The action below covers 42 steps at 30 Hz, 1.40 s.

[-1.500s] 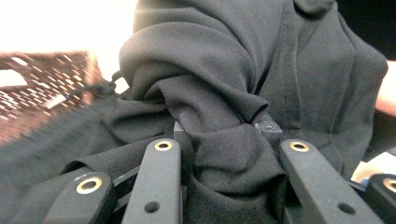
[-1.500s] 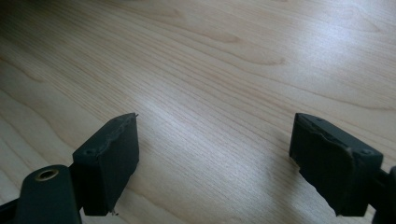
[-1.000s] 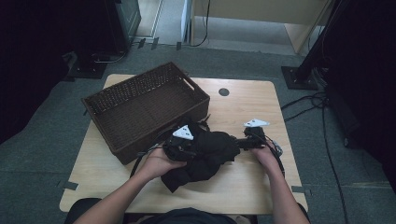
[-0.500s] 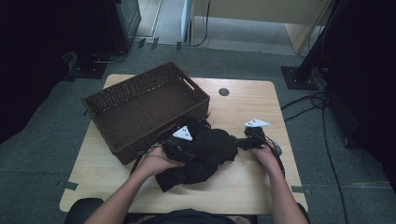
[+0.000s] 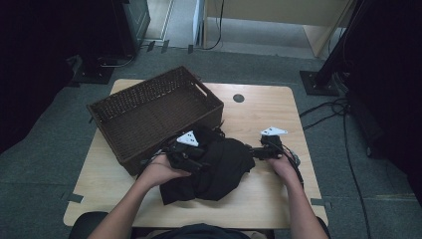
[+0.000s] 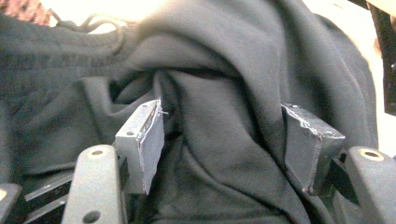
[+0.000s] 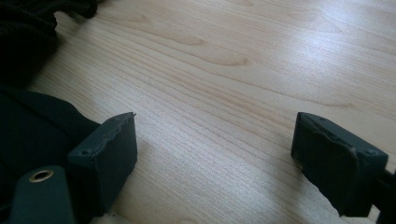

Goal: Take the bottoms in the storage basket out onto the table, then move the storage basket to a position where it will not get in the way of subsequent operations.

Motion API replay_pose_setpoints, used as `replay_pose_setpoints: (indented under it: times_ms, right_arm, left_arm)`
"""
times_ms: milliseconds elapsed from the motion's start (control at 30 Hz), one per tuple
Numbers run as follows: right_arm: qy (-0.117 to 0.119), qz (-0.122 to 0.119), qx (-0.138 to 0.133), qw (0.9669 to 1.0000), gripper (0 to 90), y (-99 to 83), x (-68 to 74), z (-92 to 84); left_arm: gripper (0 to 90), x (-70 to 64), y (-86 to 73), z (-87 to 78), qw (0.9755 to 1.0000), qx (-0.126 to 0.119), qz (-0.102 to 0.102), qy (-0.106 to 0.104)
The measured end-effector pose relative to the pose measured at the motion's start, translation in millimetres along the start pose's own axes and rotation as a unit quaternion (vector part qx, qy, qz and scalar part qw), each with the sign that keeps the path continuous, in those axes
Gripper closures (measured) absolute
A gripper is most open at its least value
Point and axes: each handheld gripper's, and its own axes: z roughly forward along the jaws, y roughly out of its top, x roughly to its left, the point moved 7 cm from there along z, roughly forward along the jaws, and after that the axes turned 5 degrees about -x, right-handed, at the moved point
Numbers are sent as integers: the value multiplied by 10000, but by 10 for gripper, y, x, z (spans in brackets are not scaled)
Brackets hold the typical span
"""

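Black garment [image 5: 211, 169]: crumpled heap at the near middle of the wooden table [image 5: 268, 114], just in front of the basket. Left gripper [image 5: 185, 152]: on the garment's left part, jaws just opened wide, a fold of cloth loose between them, unpressed. Right gripper [image 5: 263, 149]: at the garment's right edge, jaws apart over bare wood. Wicker basket [image 5: 154, 117]: dark brown, rectangular, far left of table; interior shows nothing. Beyond: grey carpet floor [image 5: 59, 164], cables [image 5: 333, 109], dark stand bases.
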Motion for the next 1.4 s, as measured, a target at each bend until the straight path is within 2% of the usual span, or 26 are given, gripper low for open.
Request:
replay_pose_setpoints:
  times_ms: [100,233,500,700,767,833,1000,1233,1300,1400]
  right_arm:
    - [0,0,2,10000,143,0,0,0]
    - [-11,16,6,10000,143,2,5,1]
    - [-26,10,1,10000,143,5,12,6]
    - [-18,10,-2,10000,143,6,17,8]
    - [-20,12,-1,10000,143,6,18,8]
    - [-27,12,-3,10000,143,6,20,9]
    - [-89,56,-10,9999,143,6,31,8]
    - [-71,78,-9,9999,145,5,42,8]
    - [-63,59,-7,10000,145,4,43,8]
    - [-58,62,-5,10000,145,5,45,7]
  left_arm:
    - [340,13,10,-61,9999,44,56,72]
    - [343,62,40,-163,9999,8,-61,157]
    - [353,154,93,-385,9995,-156,-134,231]
    - [355,219,142,-573,9987,-204,-130,439]
    - [374,251,170,-632,9982,-240,-75,538]
    - [396,315,210,-690,9980,-226,-2,593]
    - [434,483,295,-820,9966,-364,-94,735]
    - [442,665,353,-973,9947,-480,71,907]
    - [474,711,351,-993,9955,-385,7,866]
    - [470,787,323,-972,9958,-190,-16,896]
